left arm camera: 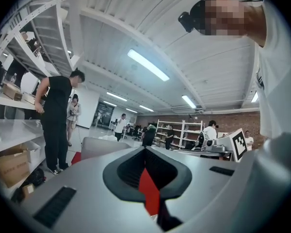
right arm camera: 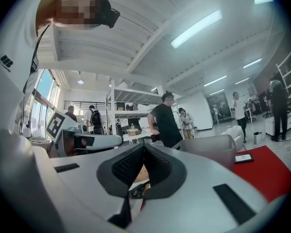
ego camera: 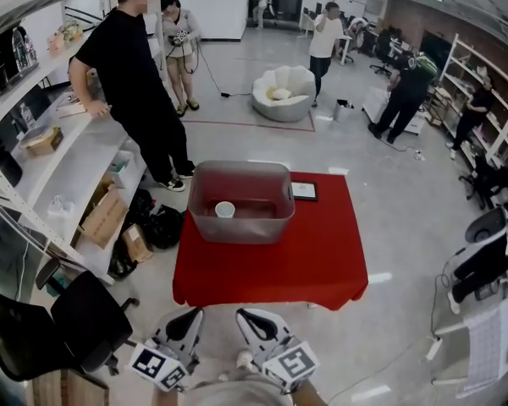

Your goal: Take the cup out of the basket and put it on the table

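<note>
Cup [ego camera: 225, 210] deep in basket [ego camera: 254, 227], base unseen

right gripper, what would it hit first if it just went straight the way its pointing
Likely not the basket, which sits right of its line. The right gripper aims past the red table's left edge toward the person in black; depth is unclear.

grey floor [ego camera: 389, 210], white shelving [ego camera: 59, 155], ceiling strip lights [left arm camera: 148, 65].
</note>
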